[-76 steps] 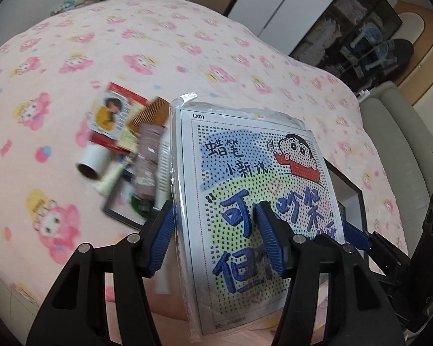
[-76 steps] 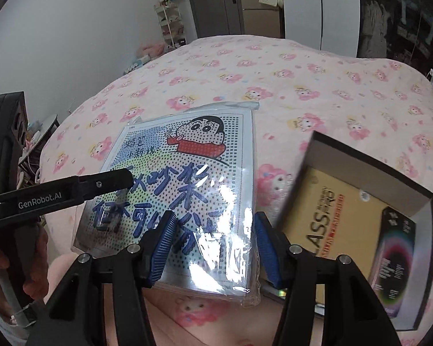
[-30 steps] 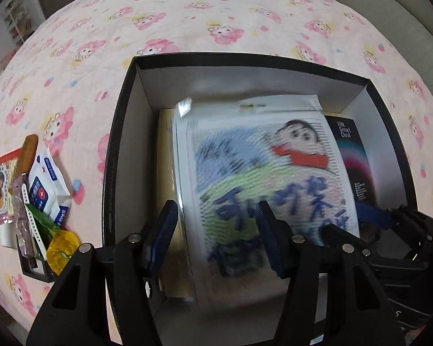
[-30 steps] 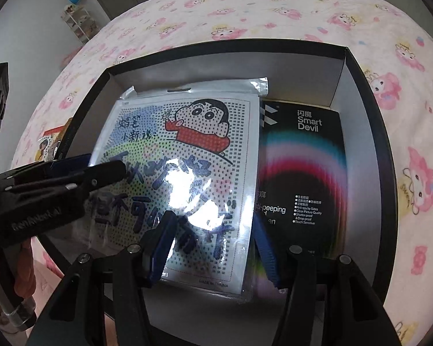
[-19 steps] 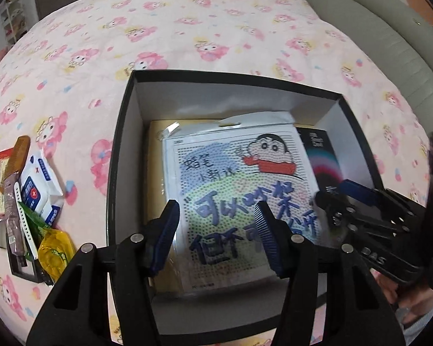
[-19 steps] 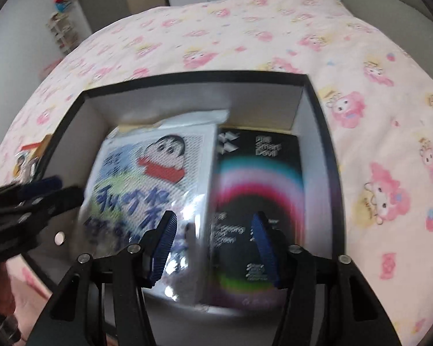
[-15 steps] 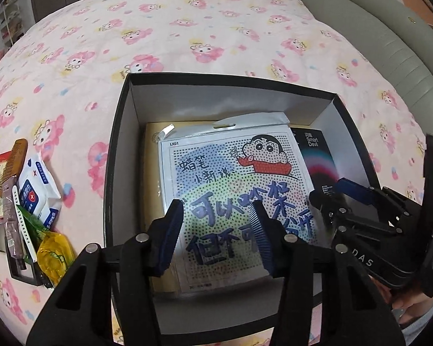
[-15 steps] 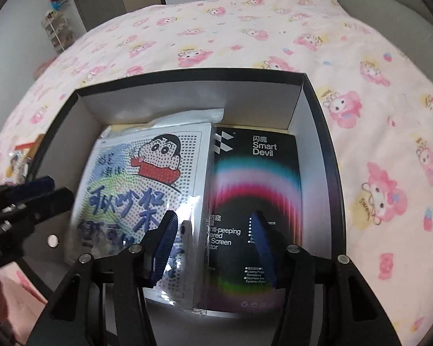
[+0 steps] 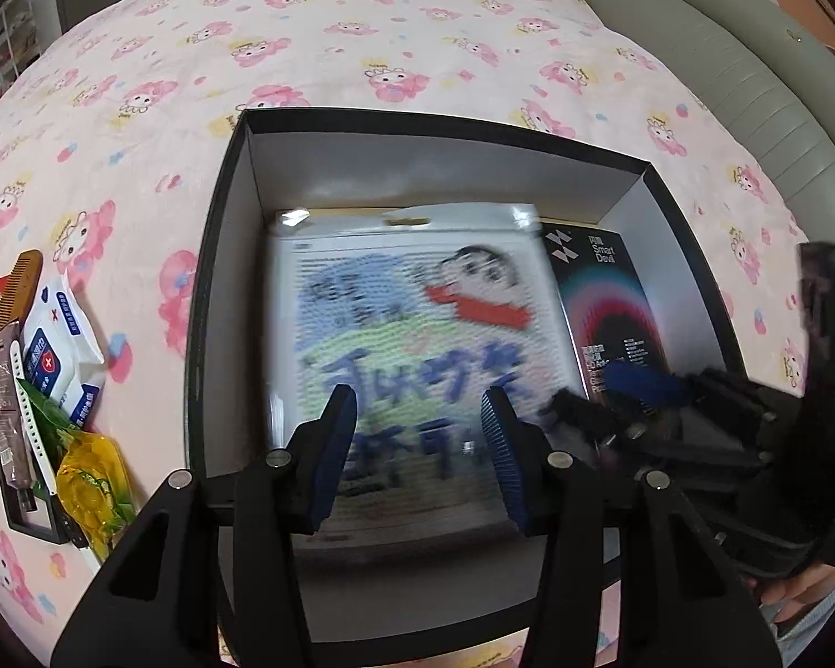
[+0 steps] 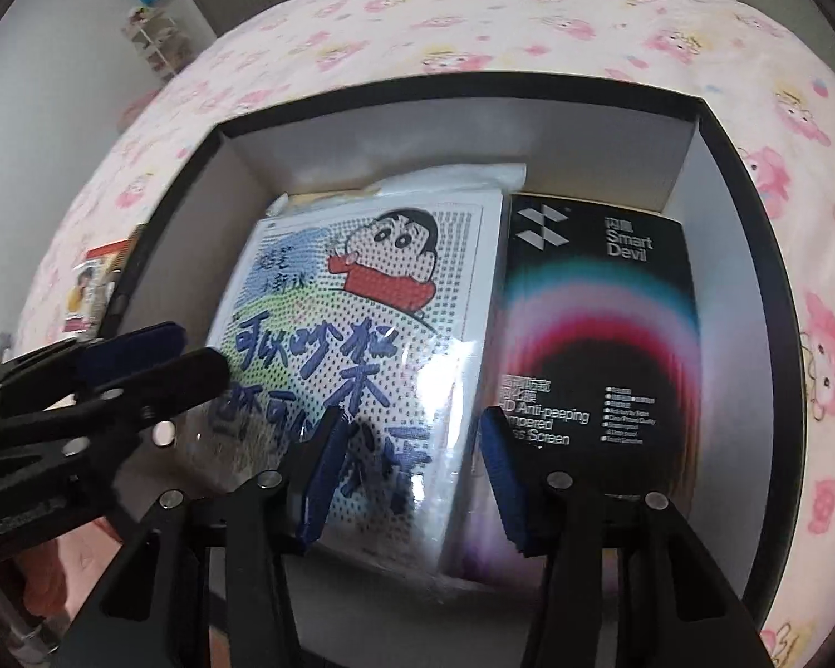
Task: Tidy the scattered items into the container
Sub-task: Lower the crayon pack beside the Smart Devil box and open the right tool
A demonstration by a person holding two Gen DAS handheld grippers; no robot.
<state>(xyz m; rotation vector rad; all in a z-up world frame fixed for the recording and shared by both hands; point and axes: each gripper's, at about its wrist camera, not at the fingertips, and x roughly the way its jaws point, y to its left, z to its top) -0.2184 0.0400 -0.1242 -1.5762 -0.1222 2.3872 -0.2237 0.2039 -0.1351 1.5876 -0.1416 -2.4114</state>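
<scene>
A black open box (image 9: 217,256) (image 10: 718,128) sits on the pink bedspread. Inside lie a cartoon dot-art kit in a clear bag (image 9: 417,334) (image 10: 373,323) and a black Smart Devil screen-protector pack (image 9: 607,300) (image 10: 601,323) to its right. My left gripper (image 9: 420,445) is open and empty above the kit's near edge. My right gripper (image 10: 406,473) is open and empty over the seam between kit and pack. The left gripper also shows in the right wrist view (image 10: 156,362). The right gripper also shows in the left wrist view (image 9: 612,395).
Scattered items lie left of the box: wet-wipe packs (image 9: 61,334), a wooden comb (image 9: 16,289), a yellow-green wrapper (image 9: 89,484), a brown sachet (image 9: 8,389), a card packet (image 10: 89,284). A grey padded bed frame (image 9: 723,72) borders the far right.
Both grippers carried the kit from the bed into the box, let it go and opened. In the last half second both moved slightly over the box; the kit lies flat.
</scene>
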